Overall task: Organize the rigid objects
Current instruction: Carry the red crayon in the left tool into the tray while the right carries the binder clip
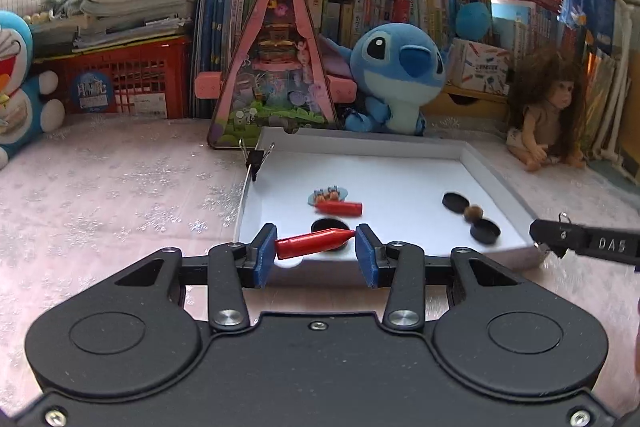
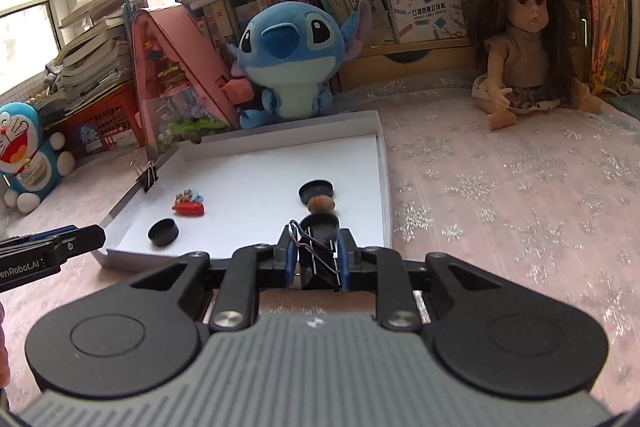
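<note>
My left gripper [image 1: 316, 251] is shut on a red crayon [image 1: 314, 243], held lengthwise between the blue pads over the near edge of the white tray [image 1: 472, 157]. My right gripper [image 2: 318, 259] is shut on a black binder clip [image 2: 318, 265] over the tray's near edge [image 2: 132, 257]. In the tray lie a second red crayon [image 1: 340, 207] next to a small blue trinket [image 1: 328, 194], three black round caps [image 1: 456, 202] [image 1: 485, 231] [image 1: 329, 225] and a brown nut [image 1: 473, 213]. Another binder clip [image 1: 256, 159] is clamped on the tray's left wall.
A pink triangular toy house [image 1: 276, 67], a Stitch plush [image 1: 396, 67], a doll [image 1: 548, 111], a Doraemon plush [image 1: 16, 83], a red crate [image 1: 128, 79] and book stacks line the back. A pink snowflake tablecloth [image 2: 520, 195] surrounds the tray.
</note>
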`<state>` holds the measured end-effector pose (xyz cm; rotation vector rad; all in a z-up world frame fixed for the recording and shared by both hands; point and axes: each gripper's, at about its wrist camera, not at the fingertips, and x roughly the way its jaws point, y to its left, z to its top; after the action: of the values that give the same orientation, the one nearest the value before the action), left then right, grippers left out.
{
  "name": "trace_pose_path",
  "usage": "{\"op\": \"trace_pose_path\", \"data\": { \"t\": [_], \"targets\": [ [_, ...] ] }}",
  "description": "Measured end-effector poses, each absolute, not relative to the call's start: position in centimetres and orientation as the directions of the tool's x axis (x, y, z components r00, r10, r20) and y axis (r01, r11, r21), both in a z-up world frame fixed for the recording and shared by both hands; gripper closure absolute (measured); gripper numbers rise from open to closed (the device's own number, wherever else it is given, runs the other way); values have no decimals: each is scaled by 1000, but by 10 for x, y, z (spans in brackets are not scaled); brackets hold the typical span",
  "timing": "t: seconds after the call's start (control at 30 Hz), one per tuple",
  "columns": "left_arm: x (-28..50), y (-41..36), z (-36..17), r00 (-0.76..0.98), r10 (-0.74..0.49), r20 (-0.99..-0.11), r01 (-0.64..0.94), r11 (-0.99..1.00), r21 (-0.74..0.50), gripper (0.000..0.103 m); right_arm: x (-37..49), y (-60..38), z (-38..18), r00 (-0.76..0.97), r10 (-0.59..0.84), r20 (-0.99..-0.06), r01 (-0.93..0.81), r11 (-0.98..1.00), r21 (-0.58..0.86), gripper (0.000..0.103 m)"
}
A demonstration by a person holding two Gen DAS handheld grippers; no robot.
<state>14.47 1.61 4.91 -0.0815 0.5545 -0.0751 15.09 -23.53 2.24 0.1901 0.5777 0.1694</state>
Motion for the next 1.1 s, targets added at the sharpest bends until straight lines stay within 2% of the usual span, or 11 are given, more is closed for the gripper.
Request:
{"op": "trace_pose_path", "data": {
  "t": [0.53, 0.83, 1.1],
  "targets": [
    [210, 15, 54, 835, -122, -537, 63, 990, -127, 63, 200, -221, 38, 843, 188, -504, -115, 978, 173, 77],
    [266, 11, 51, 801, -149, -580, 73, 985, -153, 63, 253, -226, 31, 795, 220, -565, -87, 964, 253, 77],
    [294, 6, 31, 776, -137, -616, 61, 988, -143, 63, 276, -222, 17, 773, 202, -602, -73, 970, 231, 77]
  ]
}}
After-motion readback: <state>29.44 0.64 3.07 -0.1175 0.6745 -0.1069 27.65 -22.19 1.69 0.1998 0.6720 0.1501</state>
